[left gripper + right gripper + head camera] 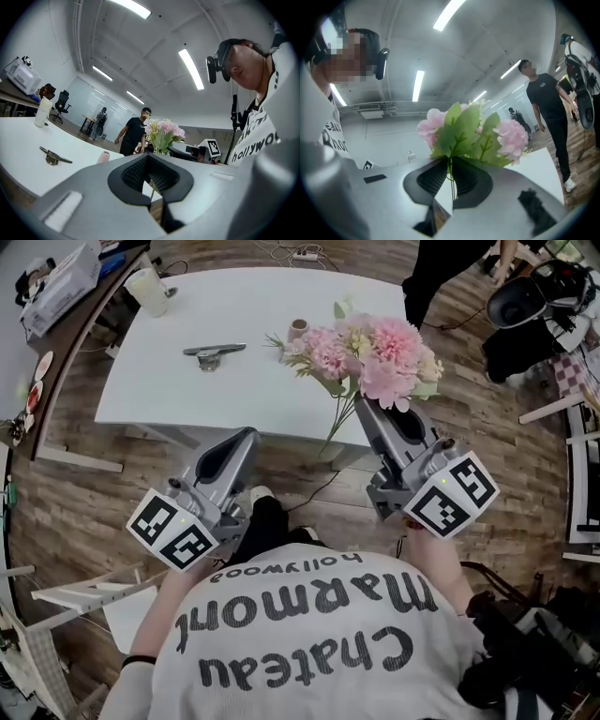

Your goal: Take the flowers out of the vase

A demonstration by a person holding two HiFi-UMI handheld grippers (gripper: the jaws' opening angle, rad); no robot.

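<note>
The right gripper (pixel 364 407) is clamped on the stems of the flowers (pixel 375 357), right of centre over the table's (pixel 169 395) near edge — clear of the small pink vase (pixel 298 329) above. The left gripper (pixel 249 435), lower left, holds nothing, its jaws barely parted. Removal looks done — next, I'd guess, comes laying the bunch down gently.

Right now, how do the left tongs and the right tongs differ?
1. The right tongs are clamped on the stems of the pink flowers; the left tongs have nothing between them.
2. In the head view, the right tongs reach past the near edge of the white table, while the left tongs stop just short of it, over the wooden floor.

Shared: both point forward toward the table.
</note>
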